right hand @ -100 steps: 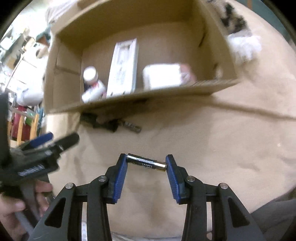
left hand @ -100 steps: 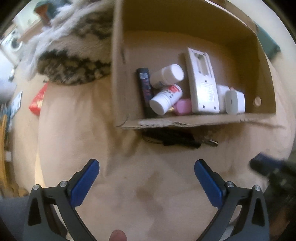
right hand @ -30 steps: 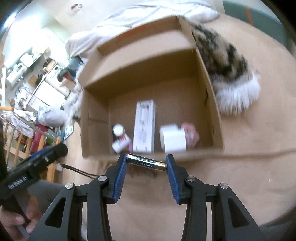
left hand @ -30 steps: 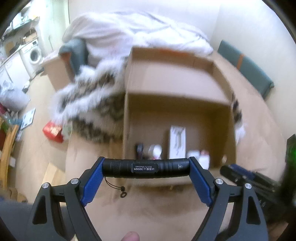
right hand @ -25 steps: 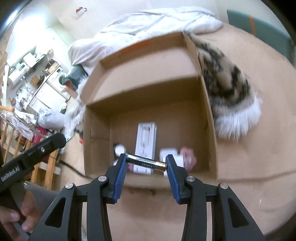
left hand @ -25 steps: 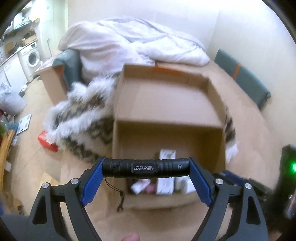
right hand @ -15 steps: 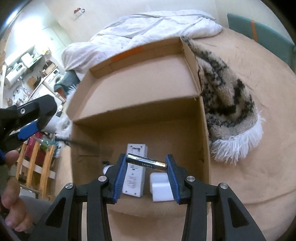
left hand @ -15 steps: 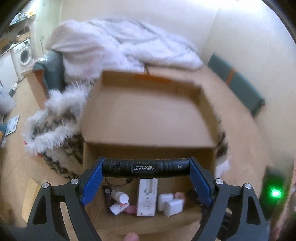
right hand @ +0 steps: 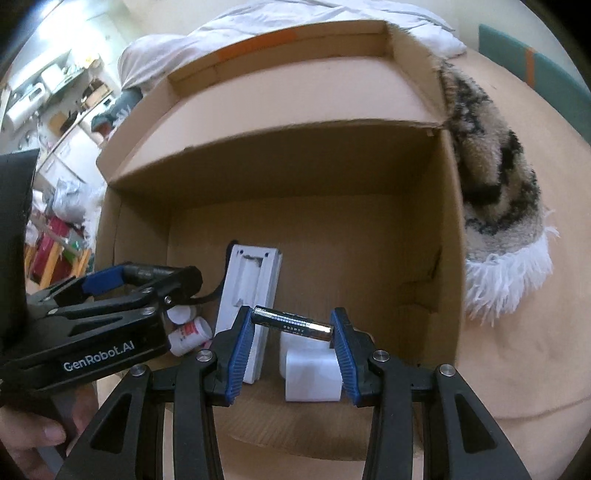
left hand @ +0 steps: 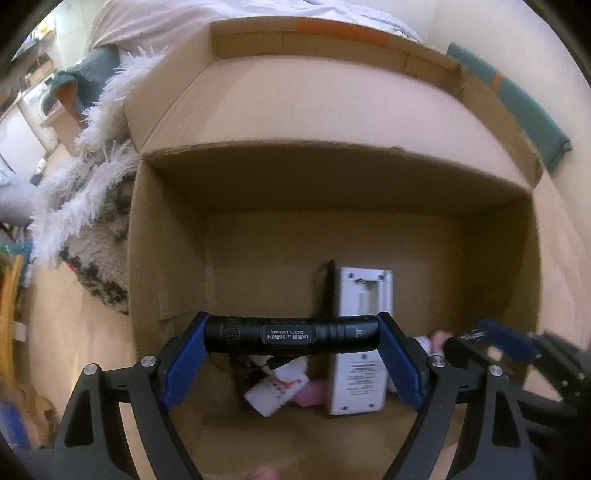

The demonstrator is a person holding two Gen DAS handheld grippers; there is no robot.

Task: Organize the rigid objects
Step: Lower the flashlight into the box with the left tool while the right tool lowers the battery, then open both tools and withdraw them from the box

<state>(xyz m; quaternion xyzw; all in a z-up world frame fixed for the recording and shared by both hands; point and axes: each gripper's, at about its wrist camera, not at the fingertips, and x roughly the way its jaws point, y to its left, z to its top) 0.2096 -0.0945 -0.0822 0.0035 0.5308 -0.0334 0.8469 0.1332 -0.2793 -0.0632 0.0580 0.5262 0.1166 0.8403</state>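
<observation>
My left gripper [left hand: 291, 338] is shut on a black flashlight [left hand: 291, 335], held crosswise over the open cardboard box [left hand: 332, 122]. My right gripper [right hand: 292, 324] is shut on a small battery [right hand: 291, 323], also held over the box [right hand: 448, 236]. In the box lie a white flat device [left hand: 360, 354], a white bottle with red print [left hand: 277, 389], a pink object [left hand: 312, 393] and white adapters [right hand: 312, 373]. The right gripper shows at the right of the left wrist view [left hand: 491, 341]; the left gripper shows at the left of the right wrist view [right hand: 107, 278].
The box stands on a tan cushion [right hand: 528, 325]. A furry patterned blanket [right hand: 491, 184] lies against the box's right side and also its left side [left hand: 92, 206]. White bedding [right hand: 258, 26] lies behind. A teal cushion [left hand: 524, 107] is at far right.
Both grippers have moved forward and down over the box's opening, each still holding its object. The box fills more of both views.
</observation>
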